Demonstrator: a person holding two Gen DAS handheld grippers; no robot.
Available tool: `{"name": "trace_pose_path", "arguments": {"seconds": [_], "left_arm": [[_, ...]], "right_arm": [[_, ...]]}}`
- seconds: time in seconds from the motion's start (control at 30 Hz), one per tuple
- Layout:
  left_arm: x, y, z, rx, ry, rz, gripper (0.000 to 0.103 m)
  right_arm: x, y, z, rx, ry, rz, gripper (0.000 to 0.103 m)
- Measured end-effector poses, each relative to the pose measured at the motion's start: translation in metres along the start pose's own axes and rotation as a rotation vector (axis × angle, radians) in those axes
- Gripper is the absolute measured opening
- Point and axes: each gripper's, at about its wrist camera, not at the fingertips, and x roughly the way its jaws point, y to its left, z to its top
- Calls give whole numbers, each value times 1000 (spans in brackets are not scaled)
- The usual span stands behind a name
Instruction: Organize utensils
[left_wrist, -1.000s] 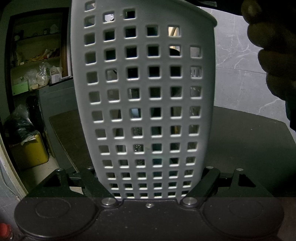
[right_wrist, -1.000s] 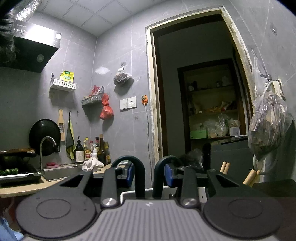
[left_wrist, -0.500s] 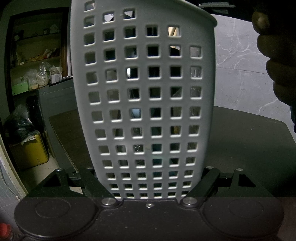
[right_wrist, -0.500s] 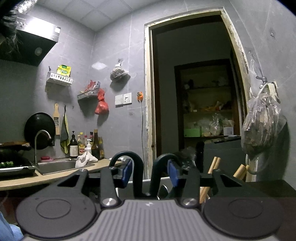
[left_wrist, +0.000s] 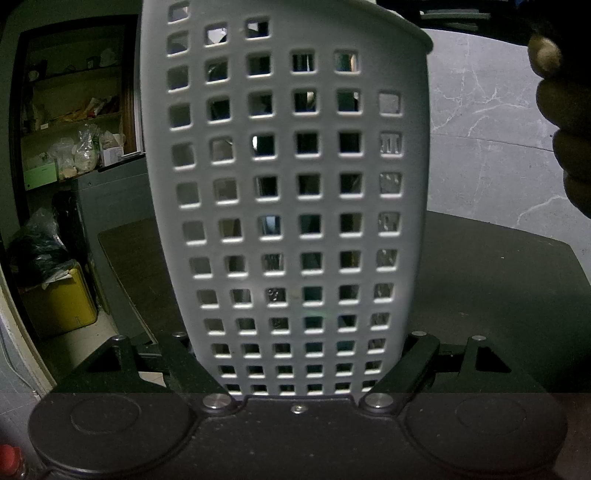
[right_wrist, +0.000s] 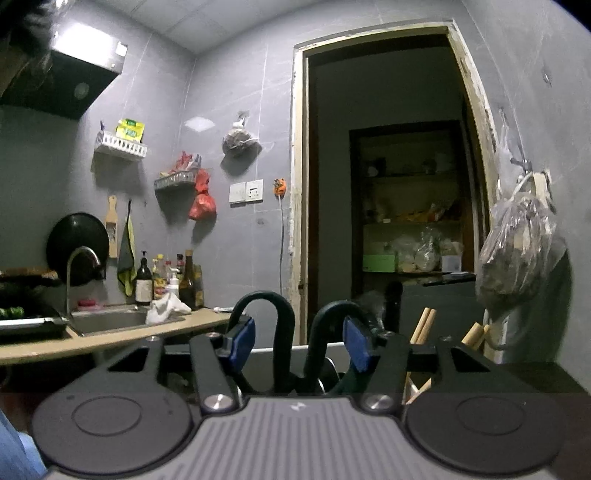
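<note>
KITCHEN, NOW: One white plastic basket (left_wrist: 295, 203) pierced with rows of square holes stands on a dark desk (left_wrist: 498, 295), filling the left wrist camera's picture. The left tool (left_wrist: 295, 384) is clenched about its lower walls, both black arms hard against its sides; the pads themselves are hidden behind it. Through the holes only dim slivers of the contents show. At the upper right edge of that view a person's hand (left_wrist: 565, 129) hangs dark and blurred, well above the desk. A yellow bin (left_wrist: 59, 302) sits on the floor to the left.

The right wrist camera sees what the left cannot: the basket's top. Only a strip of the white rim (right_wrist: 273, 349) shows, and out of it rise two black loop handles (right_wrist: 264, 299), side by side. They stand between the right tool's (right_wrist: 298, 341) two blue pads (right_wrist: 240, 339). Its jaws have just been opening and are now released, the pads drawn back from the loops. To the right, light wooden stick ends (right_wrist: 424, 321) lean up in two clusters; their exact number cannot be told.

Behind, this view alone takes in a steel sink (right_wrist: 122, 321) with a row of bottles, two white wall racks (right_wrist: 120, 147), one red bag (right_wrist: 202, 203) and one clear hanging bag (right_wrist: 517, 251). A yellow-green packet (right_wrist: 130, 127) on the upper rack carries print too small to read.
</note>
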Motion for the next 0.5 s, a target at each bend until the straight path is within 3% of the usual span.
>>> {"name": "trace_pose_path", "arguments": {"seconds": [0.5], "left_arm": [[0, 0, 0, 1, 0, 1, 83]], "right_arm": [[-11, -1, -3, 10, 3, -3, 59]]}}
